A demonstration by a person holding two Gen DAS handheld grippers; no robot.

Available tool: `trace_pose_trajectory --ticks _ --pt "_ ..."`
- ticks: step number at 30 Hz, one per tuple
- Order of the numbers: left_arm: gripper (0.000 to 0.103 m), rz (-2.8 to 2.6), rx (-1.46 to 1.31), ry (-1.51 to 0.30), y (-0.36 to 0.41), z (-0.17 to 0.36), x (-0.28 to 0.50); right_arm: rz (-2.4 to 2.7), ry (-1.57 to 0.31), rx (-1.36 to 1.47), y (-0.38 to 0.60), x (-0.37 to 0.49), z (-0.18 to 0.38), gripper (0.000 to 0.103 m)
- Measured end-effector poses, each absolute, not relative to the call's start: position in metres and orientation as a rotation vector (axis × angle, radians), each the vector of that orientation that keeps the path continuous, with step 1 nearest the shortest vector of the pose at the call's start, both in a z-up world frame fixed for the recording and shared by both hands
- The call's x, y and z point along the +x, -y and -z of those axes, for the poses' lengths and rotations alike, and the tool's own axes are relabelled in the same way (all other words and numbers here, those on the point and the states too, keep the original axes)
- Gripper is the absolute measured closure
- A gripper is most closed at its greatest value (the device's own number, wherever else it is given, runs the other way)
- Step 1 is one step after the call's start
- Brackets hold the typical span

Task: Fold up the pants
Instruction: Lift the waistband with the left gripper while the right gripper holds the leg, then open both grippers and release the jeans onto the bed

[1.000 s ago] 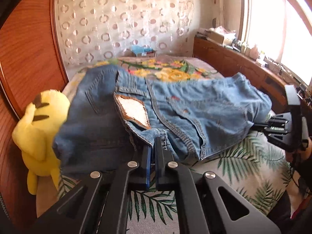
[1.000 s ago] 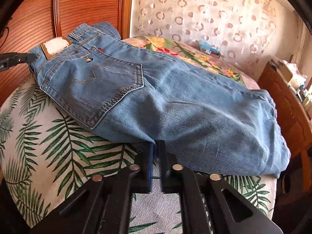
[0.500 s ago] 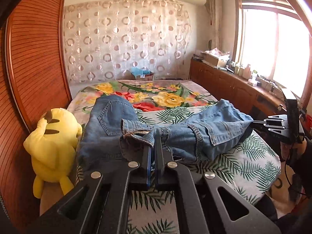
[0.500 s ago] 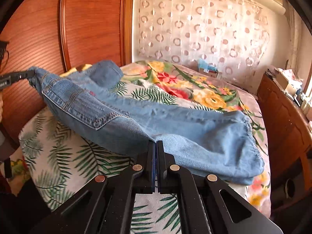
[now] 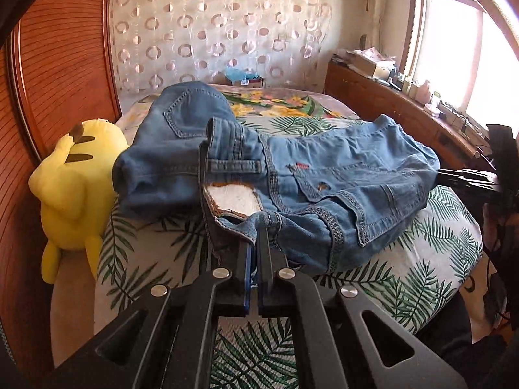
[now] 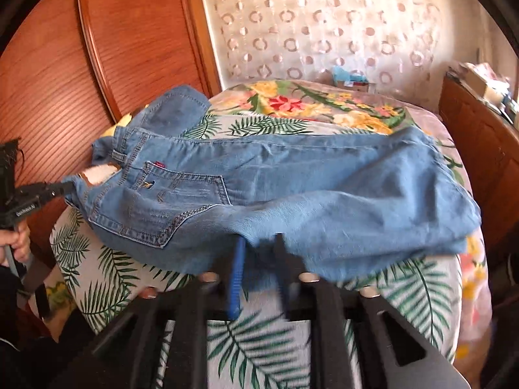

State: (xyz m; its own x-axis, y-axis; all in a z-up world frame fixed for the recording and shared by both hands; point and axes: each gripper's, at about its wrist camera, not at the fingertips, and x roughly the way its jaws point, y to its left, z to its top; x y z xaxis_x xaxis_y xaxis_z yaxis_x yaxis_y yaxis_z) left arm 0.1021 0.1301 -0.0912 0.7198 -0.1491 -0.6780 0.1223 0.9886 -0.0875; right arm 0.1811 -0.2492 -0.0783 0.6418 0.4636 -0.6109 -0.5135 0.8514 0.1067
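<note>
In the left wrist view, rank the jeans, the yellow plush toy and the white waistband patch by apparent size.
1. Jeans, largest by far.
2. Yellow plush toy.
3. White waistband patch, smallest.

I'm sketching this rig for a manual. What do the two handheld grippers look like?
Both are matte black, angular frames with triangular cut-outs and round silver bolts. The left gripper and right gripper each show a blue pad inside one black finger. White lettering marks the left one's side.

A reddish ribbed wooden headboard is seen left; a circle-patterned sheer curtain covers the rear wall. A bright sunlit window is set above a long wooden cabinet.
</note>
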Motion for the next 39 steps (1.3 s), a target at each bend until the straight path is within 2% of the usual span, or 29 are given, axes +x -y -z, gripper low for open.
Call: trace_pose_trajectory --ticks 2,9,23,25,26,27,39 --pt "0.100 0.153 -0.034 -0.757 -0.128 0.095 0.101 -0.557 -0.665 -0.044 0.260 0.164 0.080 0.056" --pt "0.100 0.150 -0.038 -0.760 -0.126 0.102 0.100 -0.556 -0.733 -0.025 0.274 0.148 0.107 0.056" --pt "0.100 0.143 -0.058 -0.748 -0.134 0.101 0.101 -0.533 -0.788 -0.032 0.238 0.212 0.125 0.056" --pt "0.100 0.144 -0.063 -0.746 -0.134 0.101 0.100 -0.555 -0.754 -0.019 0.237 0.215 0.123 0.072" --pt "0.100 0.145 -0.061 -0.747 -0.134 0.102 0.100 -0.567 -0.751 -0.015 0.233 0.217 0.124 0.095" --pt "0.100 0.144 -0.061 -0.747 -0.134 0.102 0.099 -0.581 -0.749 -0.009 0.233 0.217 0.123 0.099" --pt "0.100 0.147 -0.092 -0.650 -0.140 0.067 0.064 -0.592 -0.636 0.012 0.265 0.157 0.079 0.102"
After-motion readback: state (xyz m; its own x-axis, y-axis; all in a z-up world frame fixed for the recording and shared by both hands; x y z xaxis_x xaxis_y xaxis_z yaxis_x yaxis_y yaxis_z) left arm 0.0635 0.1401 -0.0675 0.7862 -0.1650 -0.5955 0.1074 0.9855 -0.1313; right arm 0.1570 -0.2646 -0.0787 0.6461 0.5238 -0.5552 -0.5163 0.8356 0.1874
